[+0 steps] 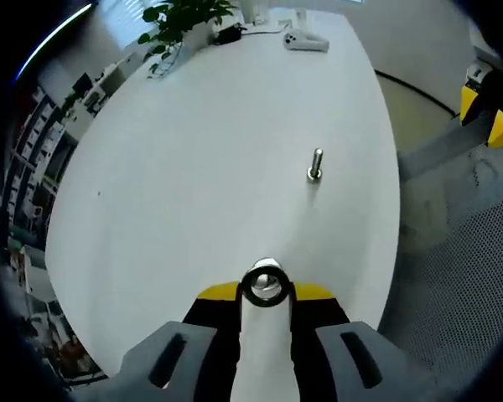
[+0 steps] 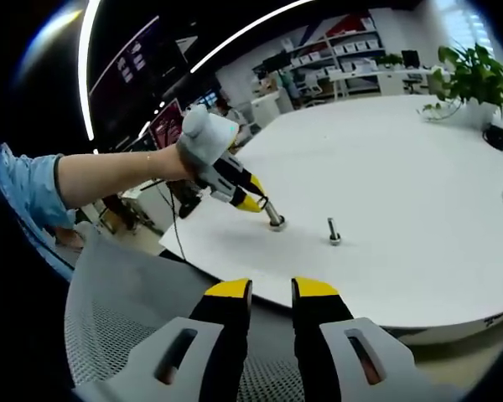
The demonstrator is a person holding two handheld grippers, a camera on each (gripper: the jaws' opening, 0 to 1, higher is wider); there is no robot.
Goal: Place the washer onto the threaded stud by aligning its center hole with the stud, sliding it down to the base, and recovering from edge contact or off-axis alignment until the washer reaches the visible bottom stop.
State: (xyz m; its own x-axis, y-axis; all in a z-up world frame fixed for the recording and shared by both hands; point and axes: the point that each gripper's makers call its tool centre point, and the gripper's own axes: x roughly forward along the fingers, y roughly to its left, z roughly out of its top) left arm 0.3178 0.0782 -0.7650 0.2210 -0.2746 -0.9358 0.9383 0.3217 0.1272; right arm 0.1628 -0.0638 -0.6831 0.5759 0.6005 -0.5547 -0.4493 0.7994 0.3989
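Dark metal, ring-shaped, the washer [image 1: 266,286] sits clamped between the yellow tips of the left hand-held gripper [image 1: 266,291] at lower centre of the left gripper view; the upright silver threaded stud [image 1: 315,165] stands on the white tabletop [image 1: 193,167] well ahead, above and slightly right in frame, its axis vertical; the left is nearer. The right gripper view shows stud [image 2: 334,231] and left gripper [image 2: 260,205] side-on, apart; the right hand-held gripper [image 2: 271,293] hangs off the tabletop edge, jaws slightly parted, empty.
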